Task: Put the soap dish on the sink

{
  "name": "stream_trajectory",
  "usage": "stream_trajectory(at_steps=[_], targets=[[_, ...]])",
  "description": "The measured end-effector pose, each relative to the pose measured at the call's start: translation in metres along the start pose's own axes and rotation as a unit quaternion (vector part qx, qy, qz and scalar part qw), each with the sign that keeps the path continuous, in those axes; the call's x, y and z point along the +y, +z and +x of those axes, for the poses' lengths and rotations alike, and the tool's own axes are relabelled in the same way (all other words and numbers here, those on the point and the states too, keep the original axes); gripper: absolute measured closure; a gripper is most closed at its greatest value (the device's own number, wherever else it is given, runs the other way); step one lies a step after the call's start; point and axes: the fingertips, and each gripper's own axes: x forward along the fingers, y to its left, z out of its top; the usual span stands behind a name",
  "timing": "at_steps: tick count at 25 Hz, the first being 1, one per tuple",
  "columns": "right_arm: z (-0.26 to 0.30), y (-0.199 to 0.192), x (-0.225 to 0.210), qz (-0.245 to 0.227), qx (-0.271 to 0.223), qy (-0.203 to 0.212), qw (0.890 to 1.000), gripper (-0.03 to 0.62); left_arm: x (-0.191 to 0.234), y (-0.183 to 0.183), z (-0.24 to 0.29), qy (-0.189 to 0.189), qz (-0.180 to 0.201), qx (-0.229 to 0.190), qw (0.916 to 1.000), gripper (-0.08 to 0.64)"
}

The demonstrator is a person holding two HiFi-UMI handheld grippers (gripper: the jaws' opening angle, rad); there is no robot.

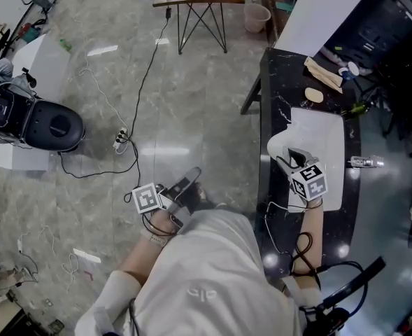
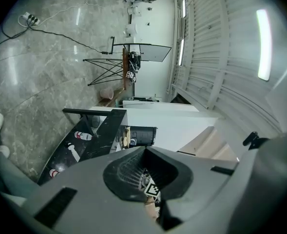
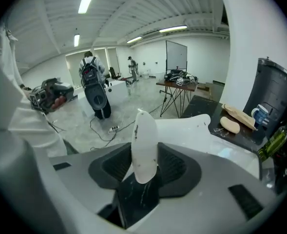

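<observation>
The white soap dish [image 3: 144, 147] stands edge-on between the right gripper's [image 3: 144, 172] jaws, which pinch only its lower rim. The sink [image 3: 197, 130] lies just beyond and below them. So thin a hold could let the dish pivot or slip onto the basin. The left gripper [image 2: 144, 177] has its jaws closed on nothing.

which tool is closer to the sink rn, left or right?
Right. The right tool, shut on the soap dish, hangs at the edge of the sink. The left tool is off the counter, over the floor beside the person.
</observation>
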Motion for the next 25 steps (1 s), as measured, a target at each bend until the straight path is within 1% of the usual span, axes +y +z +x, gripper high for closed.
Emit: stream_trajectory(at_steps=[2, 5, 9, 14, 18, 21, 23, 25], targets=[[0.004, -0.009, -0.002, -0.033, 0.045, 0.004, 0.998, 0.414, 0.002, 0.001, -0.002, 0.002, -0.002, -0.005, 1.0, 0.552], [0.009, -0.022, -0.001, -0.086, 0.108, 0.014, 0.99, 0.414, 0.004, 0.004, -0.006, 0.003, -0.007, -0.015, 0.9999, 0.552], [0.015, -0.032, 0.001, -0.126, 0.163, 0.033, 0.978, 0.414, 0.005, 0.007, -0.01, 0.002, -0.01, -0.025, 0.9996, 0.552], [0.016, -0.034, 0.002, -0.165, 0.206, 0.044, 0.963, 0.414, 0.005, 0.01, -0.013, 0.001, -0.009, -0.033, 0.9994, 0.552], [0.015, -0.037, 0.001, -0.2, 0.245, 0.044, 0.948, 0.414, 0.005, 0.012, -0.015, -0.001, -0.011, -0.038, 0.9992, 0.552], [0.016, -0.037, 0.001, -0.223, 0.262, 0.045, 0.938, 0.414, 0.006, 0.013, -0.016, -0.001, -0.013, -0.04, 0.9991, 0.552], [0.016, -0.037, 0.003, -0.233, 0.268, 0.046, 0.934, 0.414, 0.007, 0.014, -0.017, -0.001, -0.013, -0.041, 0.9991, 0.552], [0.017, -0.036, 0.003, -0.236, 0.27, 0.048, 0.932, 0.414, 0.007, 0.014, -0.018, -0.002, -0.014, -0.043, 0.999, 0.552]])
